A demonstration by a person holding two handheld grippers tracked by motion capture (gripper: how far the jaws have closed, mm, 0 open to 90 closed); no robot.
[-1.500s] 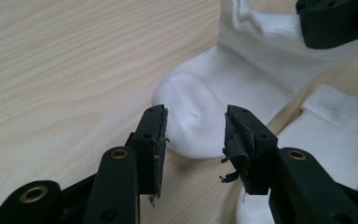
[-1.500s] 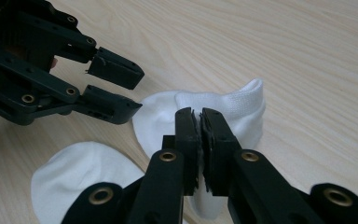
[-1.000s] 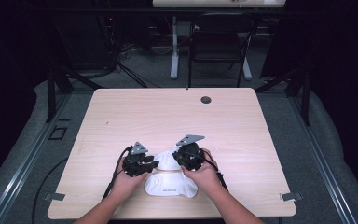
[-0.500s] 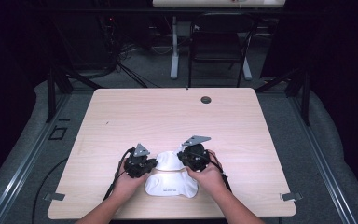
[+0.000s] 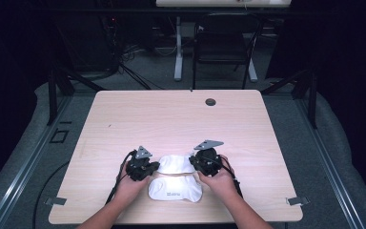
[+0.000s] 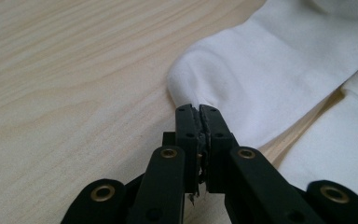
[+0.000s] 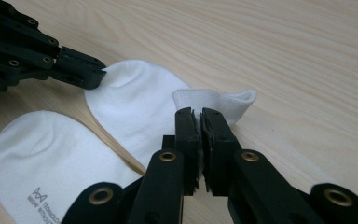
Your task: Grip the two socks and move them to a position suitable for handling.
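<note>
looking down from the high view, you've got both claws parked on the far white sock (image 5: 175, 163), low in the frame near the front edge of the tabletop (image 5: 181, 119). your left claw (image 5: 153, 167) sits at that sock's left end and your right claw (image 5: 194, 160) at its right end. the second white sock (image 5: 175, 188), the one with small grey print on it, lies just below it in the frame, closer to you, the two touching or nearly so.

in the left gripper view your left claw (image 6: 199, 111) has just been closing and now its jaws are pinched tight on the rounded edge of the far sock (image 6: 265, 79), with fabric caught between the pads.

in the right gripper view your right claw (image 7: 196, 114) is clamped down too, gripping the ribbed cuff of the far sock (image 7: 135, 102), which stands up a bit behind the jaws. upper left in that view the left claw (image 7: 98, 70) bites the sock's other end. the printed sock (image 7: 42, 158) lies lower left.
</note>
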